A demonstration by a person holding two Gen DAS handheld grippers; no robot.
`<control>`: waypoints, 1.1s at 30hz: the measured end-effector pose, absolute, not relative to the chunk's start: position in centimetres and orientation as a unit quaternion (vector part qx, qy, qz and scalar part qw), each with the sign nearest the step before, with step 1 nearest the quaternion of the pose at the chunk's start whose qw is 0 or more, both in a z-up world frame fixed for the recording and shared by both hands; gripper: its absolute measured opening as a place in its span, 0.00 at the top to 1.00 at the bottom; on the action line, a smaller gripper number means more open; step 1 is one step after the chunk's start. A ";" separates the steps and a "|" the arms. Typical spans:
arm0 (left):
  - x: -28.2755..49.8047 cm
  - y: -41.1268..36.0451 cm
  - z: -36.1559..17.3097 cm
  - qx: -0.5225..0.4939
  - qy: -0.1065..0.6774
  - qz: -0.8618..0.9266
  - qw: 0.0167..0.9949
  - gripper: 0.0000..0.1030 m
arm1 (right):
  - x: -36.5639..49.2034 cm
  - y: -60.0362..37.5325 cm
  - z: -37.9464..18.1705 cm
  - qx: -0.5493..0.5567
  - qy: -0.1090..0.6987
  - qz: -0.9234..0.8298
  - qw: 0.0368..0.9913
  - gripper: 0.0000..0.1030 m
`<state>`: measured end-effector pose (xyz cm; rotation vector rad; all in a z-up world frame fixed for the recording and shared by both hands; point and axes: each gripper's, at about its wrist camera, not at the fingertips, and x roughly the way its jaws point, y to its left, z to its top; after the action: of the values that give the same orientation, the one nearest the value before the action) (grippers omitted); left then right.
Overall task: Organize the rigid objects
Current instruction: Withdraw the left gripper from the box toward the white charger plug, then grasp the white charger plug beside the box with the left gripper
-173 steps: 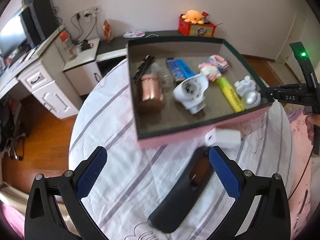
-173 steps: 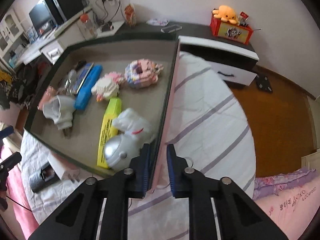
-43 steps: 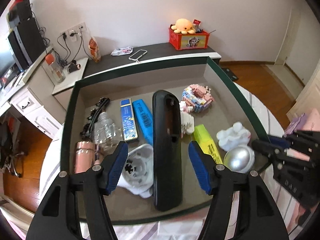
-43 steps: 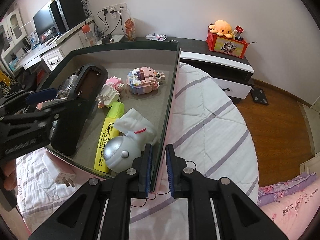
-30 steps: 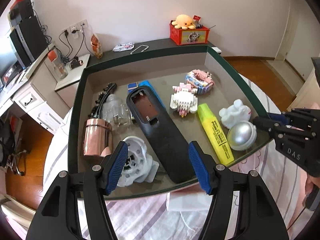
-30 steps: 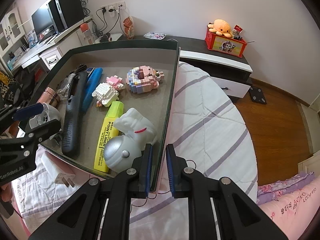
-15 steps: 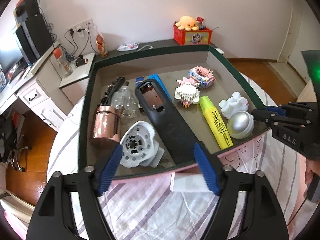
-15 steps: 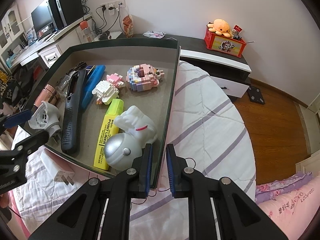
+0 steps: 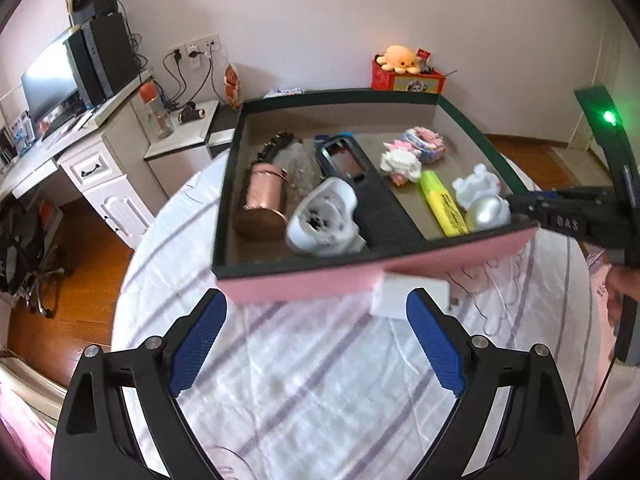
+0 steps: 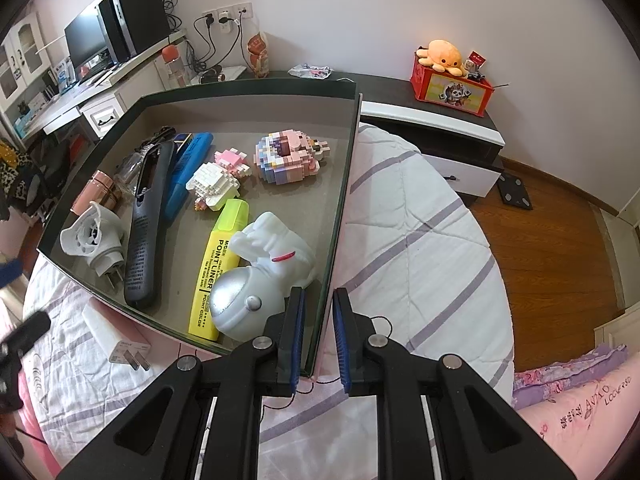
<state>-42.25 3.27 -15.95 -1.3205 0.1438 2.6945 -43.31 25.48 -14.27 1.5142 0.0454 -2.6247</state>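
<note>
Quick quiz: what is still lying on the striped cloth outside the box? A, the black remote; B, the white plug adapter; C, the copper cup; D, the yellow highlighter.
B: the white plug adapter lies on the striped cloth just outside the box wall.

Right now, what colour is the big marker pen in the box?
Bright yellow marker pen, clearest in the right wrist view.

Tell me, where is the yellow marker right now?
The yellow marker lies in the box, near its front edge, between the black remote and the white astronaut toy.
</note>
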 end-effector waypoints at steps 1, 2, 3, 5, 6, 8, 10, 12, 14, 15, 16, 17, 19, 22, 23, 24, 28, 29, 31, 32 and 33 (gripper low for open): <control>-42.0 3.6 -16.2 -0.439 0.046 0.894 0.073 0.09 | -43.3 25.5 -14.3 0.499 0.015 -0.865 0.056 0.85; -41.9 4.3 -16.6 -0.442 0.050 0.892 0.083 0.08 | -43.3 25.5 -14.3 0.499 0.015 -0.865 0.055 0.85; -41.8 4.9 -17.1 -0.443 0.057 0.891 0.086 0.08 | -43.3 25.5 -14.3 0.499 0.015 -0.865 0.055 0.85; -41.9 6.0 -17.9 -0.450 0.068 0.886 0.083 0.08 | -43.4 25.6 -14.3 0.498 0.015 -0.865 0.055 0.85; -41.9 6.5 -18.3 -0.450 0.068 0.886 0.086 0.08 | -43.4 25.6 -14.3 0.498 0.015 -0.865 0.055 0.85; -42.1 7.2 -18.8 -0.454 0.072 0.884 0.091 0.08 | -43.4 25.6 -14.3 0.498 0.015 -0.865 0.056 0.85; -42.5 7.8 -19.2 -0.459 0.073 0.881 0.091 0.08 | -43.4 25.6 -14.2 0.499 0.016 -0.865 0.056 0.85; -42.8 8.2 -19.4 -0.456 0.074 0.882 0.094 0.08 | -43.4 25.6 -14.2 0.499 0.016 -0.865 0.056 0.85; -43.2 8.5 -19.8 -0.461 0.080 0.879 0.089 0.08 | -43.4 25.6 -14.2 0.499 0.016 -0.865 0.056 0.84; -43.4 8.5 -20.1 -0.463 0.081 0.878 0.087 0.09 | -43.4 25.6 -14.2 0.499 0.016 -0.865 0.056 0.84; -43.6 8.5 -20.2 -0.465 0.080 0.877 0.087 0.09 | -43.5 25.5 -14.2 0.499 0.017 -0.865 0.055 0.84; -43.8 8.5 -20.4 -0.469 0.075 0.876 0.088 0.09 | -43.5 25.5 -14.2 0.499 0.017 -0.865 0.056 0.84; -44.0 8.6 -20.7 -0.471 0.071 0.875 0.089 0.09 | -43.4 25.6 -14.2 0.499 0.016 -0.865 0.056 0.84; -44.5 8.9 -21.4 -0.479 0.078 0.870 0.082 0.09 | -43.4 25.5 -14.1 0.499 0.017 -0.865 0.057 0.84; -44.6 9.0 -21.7 -0.482 0.078 0.869 0.083 0.09 | -43.4 25.5 -14.2 0.499 0.017 -0.865 0.057 0.84; -44.7 9.0 -21.9 -0.485 0.079 0.867 0.083 0.09 | -43.4 25.5 -14.2 0.500 0.017 -0.864 0.056 0.84; -44.9 8.8 -22.2 -0.483 0.073 0.869 0.080 0.16 | -43.3 25.5 -14.2 0.500 0.019 -0.864 0.056 0.84; -44.9 8.8 -22.2 -0.482 0.068 0.869 0.090 0.29 | -43.3 25.5 -14.2 0.500 0.019 -0.864 0.057 0.84; -44.8 8.9 -22.1 -0.481 0.060 0.869 0.105 0.43 | -43.3 25.5 -14.2 0.500 0.018 -0.864 0.056 0.84; -44.8 8.9 -22.0 -0.480 0.063 0.868 0.108 0.47 | -43.3 25.5 -14.2 0.500 0.019 -0.864 0.056 0.84; -44.8 9.0 -22.0 -0.479 0.067 0.868 0.110 0.47 | -43.3 25.5 -14.2 0.500 0.019 -0.864 0.056 0.84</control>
<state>-44.78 9.03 -22.01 -1.4080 0.1956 2.5529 -43.35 25.47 -14.20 1.5163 0.0588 -2.6219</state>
